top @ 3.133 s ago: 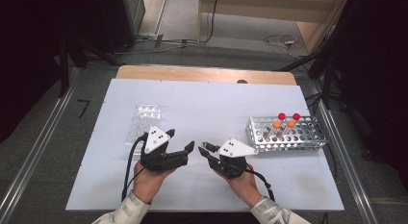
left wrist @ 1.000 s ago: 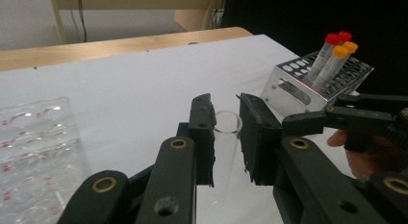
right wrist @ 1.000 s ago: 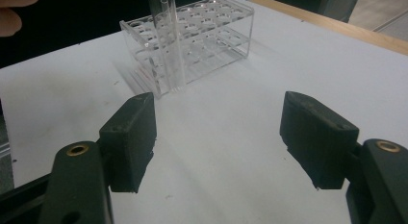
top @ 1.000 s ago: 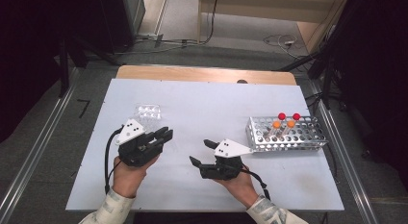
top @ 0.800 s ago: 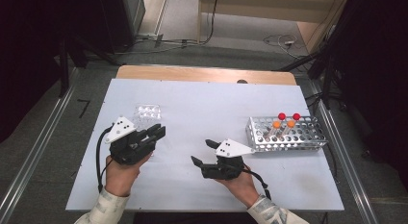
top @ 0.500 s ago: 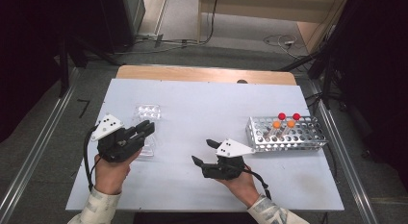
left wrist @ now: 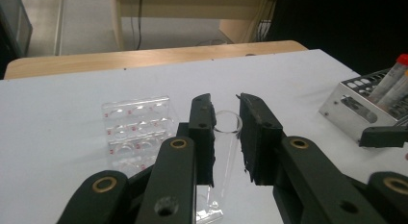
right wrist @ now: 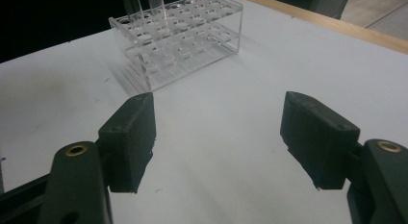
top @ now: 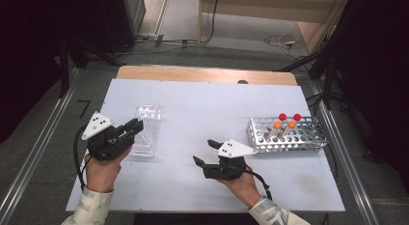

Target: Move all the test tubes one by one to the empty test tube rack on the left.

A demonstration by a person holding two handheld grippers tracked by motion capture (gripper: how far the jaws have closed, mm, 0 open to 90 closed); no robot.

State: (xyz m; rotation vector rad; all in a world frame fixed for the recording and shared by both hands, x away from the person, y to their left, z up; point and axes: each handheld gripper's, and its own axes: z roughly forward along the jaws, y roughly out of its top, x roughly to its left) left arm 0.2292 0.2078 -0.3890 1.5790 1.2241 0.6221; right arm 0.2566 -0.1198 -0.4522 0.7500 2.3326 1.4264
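A clear plastic tube rack (top: pixel 146 131) lies at the table's left; it is also in the left gripper view (left wrist: pixel 137 125) and the right gripper view (right wrist: pixel 183 34). My left gripper (top: pixel 136 125) reaches over its near end. Its jaws (left wrist: pixel 225 99) are shut on an upright clear tube (left wrist: pixel 225 137), whose foot is at the rack's near corner. Whether the foot sits in a hole I cannot tell. My right gripper (top: pixel 205 151) rests at the table's middle front, open and empty (right wrist: pixel 219 113), pointing at the clear rack.
A metal rack (top: pixel 308 138) stands at the right, with two red-capped tubes (top: pixel 282 117) and two orange-capped ones (top: pixel 277 124). It is at the right edge of the left gripper view (left wrist: pixel 351 111). A wooden strip (top: pixel 202 74) borders the far edge.
My left hand has moved left from the table's middle to the clear rack, jaws still shut. The right hand has stayed put.
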